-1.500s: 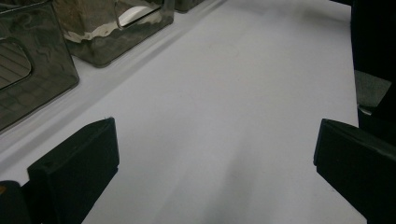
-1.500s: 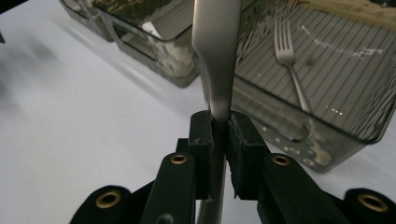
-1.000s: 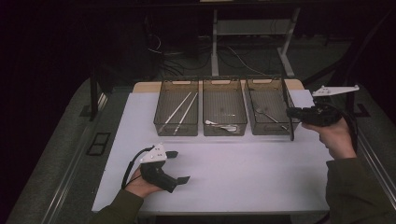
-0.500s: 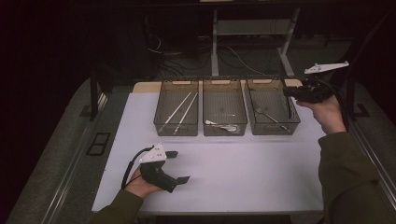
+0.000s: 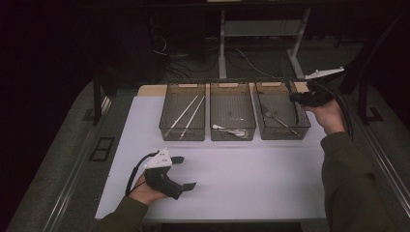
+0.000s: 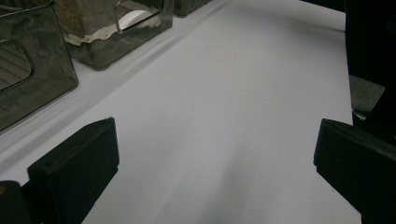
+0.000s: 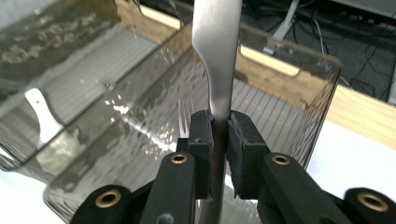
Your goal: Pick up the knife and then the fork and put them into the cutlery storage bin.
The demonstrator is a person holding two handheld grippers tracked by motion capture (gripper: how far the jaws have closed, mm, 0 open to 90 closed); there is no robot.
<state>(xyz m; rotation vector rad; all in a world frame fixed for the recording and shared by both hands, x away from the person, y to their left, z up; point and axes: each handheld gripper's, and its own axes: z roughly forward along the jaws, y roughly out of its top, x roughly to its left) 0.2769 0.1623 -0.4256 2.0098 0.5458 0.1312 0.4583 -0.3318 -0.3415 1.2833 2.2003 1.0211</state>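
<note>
The right hand-held gripper [image 7: 219,135] is clamped on a metal utensil handle [image 7: 215,56], held above the right-hand bin [image 5: 282,108] at the far right of the bench [image 5: 251,169]; a fork [image 5: 276,117] lies inside that bin; the left hand-held gripper [image 5: 186,173] rests near left on the bench, jaws wide apart and empty.

A fixed camera looks forward and down from above the near edge of the white surface [image 5: 251,179]. The left gripper camera skims low across it toward the bins [image 6: 107,28]. The right gripper camera sits close over the right-hand bin [image 7: 299,79], shared with the overhead view.
</note>
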